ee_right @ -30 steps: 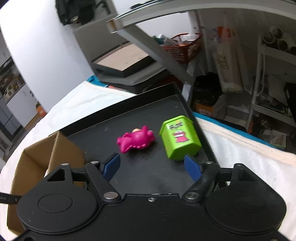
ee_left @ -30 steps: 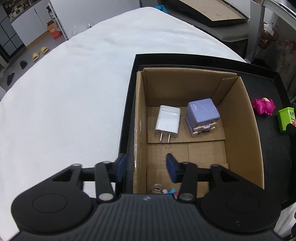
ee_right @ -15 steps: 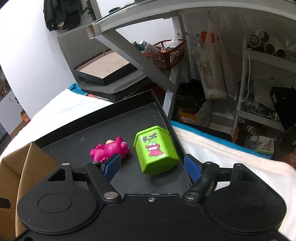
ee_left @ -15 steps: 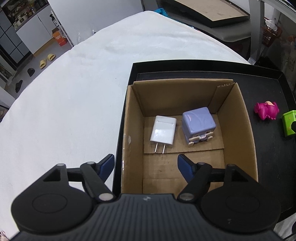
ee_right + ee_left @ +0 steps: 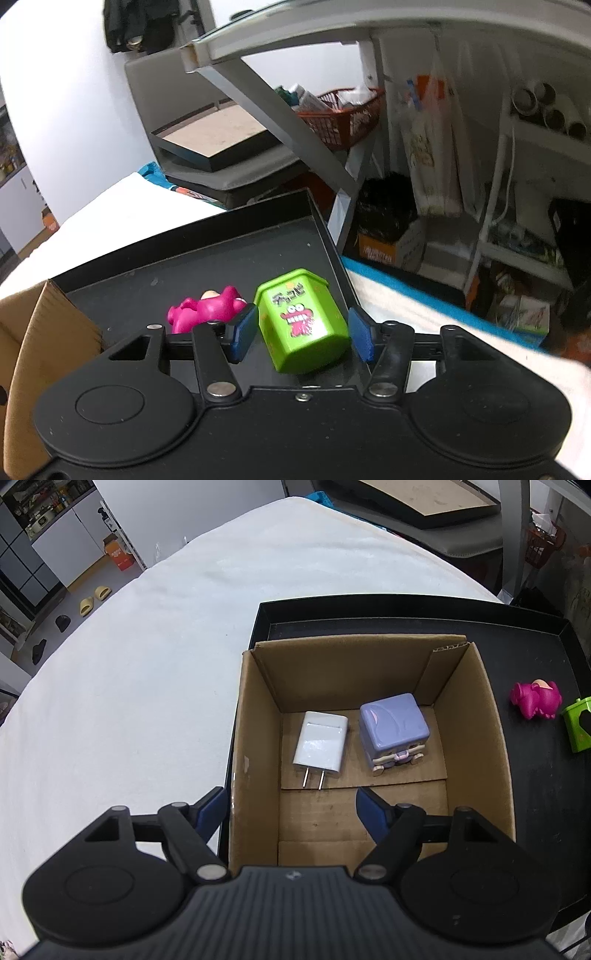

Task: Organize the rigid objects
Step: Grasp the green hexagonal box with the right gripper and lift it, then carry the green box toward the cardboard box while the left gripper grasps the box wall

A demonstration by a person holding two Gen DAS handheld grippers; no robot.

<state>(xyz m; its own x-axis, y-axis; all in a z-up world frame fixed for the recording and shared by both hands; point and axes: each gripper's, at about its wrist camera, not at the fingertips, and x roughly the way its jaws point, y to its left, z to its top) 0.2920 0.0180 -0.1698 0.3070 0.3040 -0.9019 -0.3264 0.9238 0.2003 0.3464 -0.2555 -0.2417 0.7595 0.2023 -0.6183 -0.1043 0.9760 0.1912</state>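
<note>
the right hand-held gripper, mid-frame, was closing around the green plastic box, not yet clenched, to box it.

**Materials and Surface Finish**

Cardboard box: matt brown corrugated board, edges raw. Tray: matt black, lightly scuffed. Charger: smooth white plastic with metal prongs. Purple cube figure: glossy. Green container: glossy plastic, printed label. Pink toy: smooth, slightly shiny. Table cover: white textured cloth.
</note>
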